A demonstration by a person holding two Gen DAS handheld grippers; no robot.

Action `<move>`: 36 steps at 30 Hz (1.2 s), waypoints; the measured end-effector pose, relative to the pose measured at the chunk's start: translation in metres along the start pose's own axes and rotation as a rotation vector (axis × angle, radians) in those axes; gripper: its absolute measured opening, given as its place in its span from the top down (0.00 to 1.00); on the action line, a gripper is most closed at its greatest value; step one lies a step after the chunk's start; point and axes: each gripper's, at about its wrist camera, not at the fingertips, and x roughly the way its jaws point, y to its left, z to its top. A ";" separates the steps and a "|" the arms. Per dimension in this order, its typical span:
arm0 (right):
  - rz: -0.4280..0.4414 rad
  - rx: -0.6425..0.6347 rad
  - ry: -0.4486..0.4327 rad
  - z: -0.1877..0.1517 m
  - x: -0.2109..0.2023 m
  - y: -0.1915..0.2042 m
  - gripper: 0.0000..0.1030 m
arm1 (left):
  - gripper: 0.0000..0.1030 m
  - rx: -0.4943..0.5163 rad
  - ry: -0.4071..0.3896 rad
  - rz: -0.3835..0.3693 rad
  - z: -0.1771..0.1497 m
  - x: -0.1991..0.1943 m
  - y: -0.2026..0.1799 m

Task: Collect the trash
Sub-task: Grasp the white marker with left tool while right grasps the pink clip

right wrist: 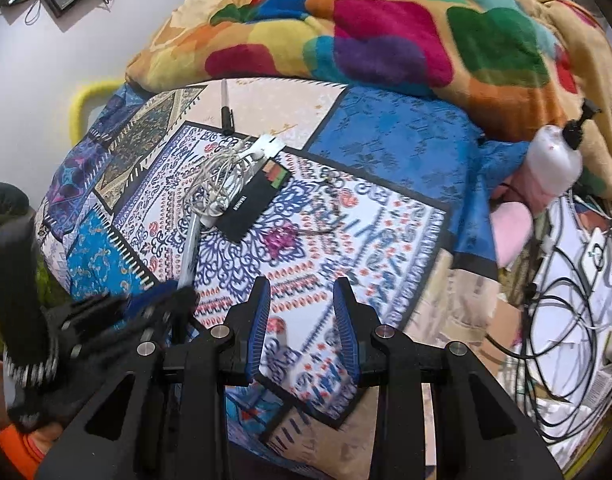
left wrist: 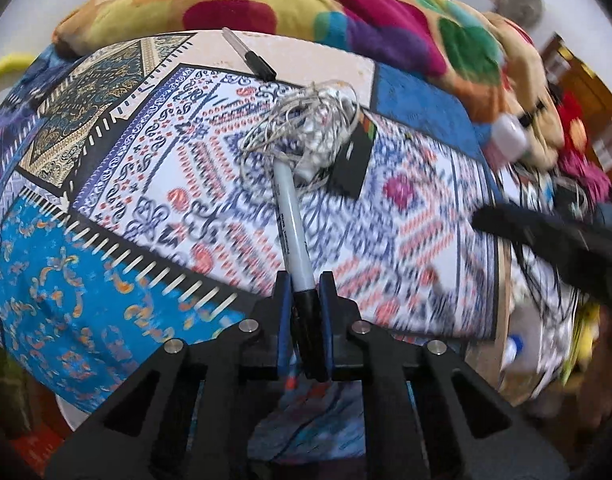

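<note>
- I am gripping a white marker (left wrist: 292,220) by its black cap end in the left gripper (left wrist: 304,300), jaws clenched on it, barrel pointing away over the patterned bedspread (left wrist: 106,280).
- My right gripper (right wrist: 302,320) is hanging released with nothing between its jaws, near the bed's front edge.
- I judge this the carry-off step: the marker needs moving to a bin, which I cannot see.
- Still waiting on the bed: the tangled cord (right wrist: 222,180), a black card (right wrist: 254,204) beside it, and a second pen (right wrist: 225,108) at the far side.

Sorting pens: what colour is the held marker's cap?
Black cap on a white barrel, clearest in the left wrist view.
</note>
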 end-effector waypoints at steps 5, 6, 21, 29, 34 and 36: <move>-0.004 -0.001 0.007 0.010 0.018 0.010 0.71 | 0.88 0.025 0.010 -0.009 -0.009 -0.009 0.014; -0.009 0.005 0.008 0.013 0.023 0.011 0.71 | 0.88 0.023 0.009 -0.014 -0.010 -0.009 0.015; -0.127 -0.029 -0.021 0.010 0.048 0.032 0.71 | 0.88 0.005 -0.023 0.005 0.004 0.001 0.012; -0.152 -0.092 -0.025 0.007 0.045 0.034 0.89 | 0.88 0.001 -0.011 0.003 0.000 -0.003 0.012; -0.124 -0.075 -0.019 0.000 0.032 0.032 0.89 | 0.88 0.006 -0.032 -0.005 -0.008 -0.016 0.011; -0.097 -0.052 -0.008 -0.004 0.028 0.028 0.89 | 0.88 -0.001 -0.039 -0.009 -0.009 -0.022 0.011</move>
